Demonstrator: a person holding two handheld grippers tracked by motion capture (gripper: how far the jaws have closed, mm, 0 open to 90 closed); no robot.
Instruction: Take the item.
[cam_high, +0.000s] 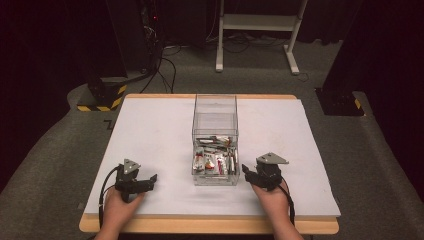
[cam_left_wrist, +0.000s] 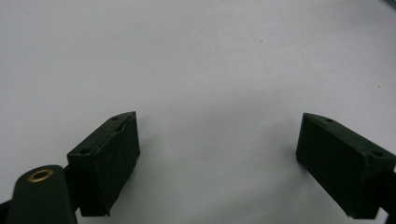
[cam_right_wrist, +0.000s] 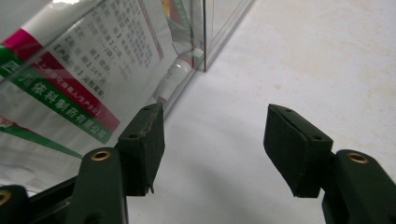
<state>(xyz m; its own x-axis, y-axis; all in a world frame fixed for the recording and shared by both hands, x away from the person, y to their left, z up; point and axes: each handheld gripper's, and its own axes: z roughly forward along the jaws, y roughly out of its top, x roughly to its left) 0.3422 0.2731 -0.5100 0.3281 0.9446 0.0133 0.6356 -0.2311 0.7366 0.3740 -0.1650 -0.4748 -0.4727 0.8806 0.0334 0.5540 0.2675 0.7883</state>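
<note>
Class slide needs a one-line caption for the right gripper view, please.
Open right gripper beside a clear box of printed sachets on the white table.

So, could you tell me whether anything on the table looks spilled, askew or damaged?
Nothing stands out. The clear box sits upright and square on the white table, its sachets all inside, none spilled. The left claw and right claw both rest open on bare surface either side, holding nothing.

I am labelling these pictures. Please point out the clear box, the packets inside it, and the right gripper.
clear box (cam_high: 215, 107): high view, far wall.
packets (cam_high: 214, 162): high view, middle of the pile.
right gripper (cam_right_wrist: 214, 149): right gripper view, midway between its open jaws.
</note>
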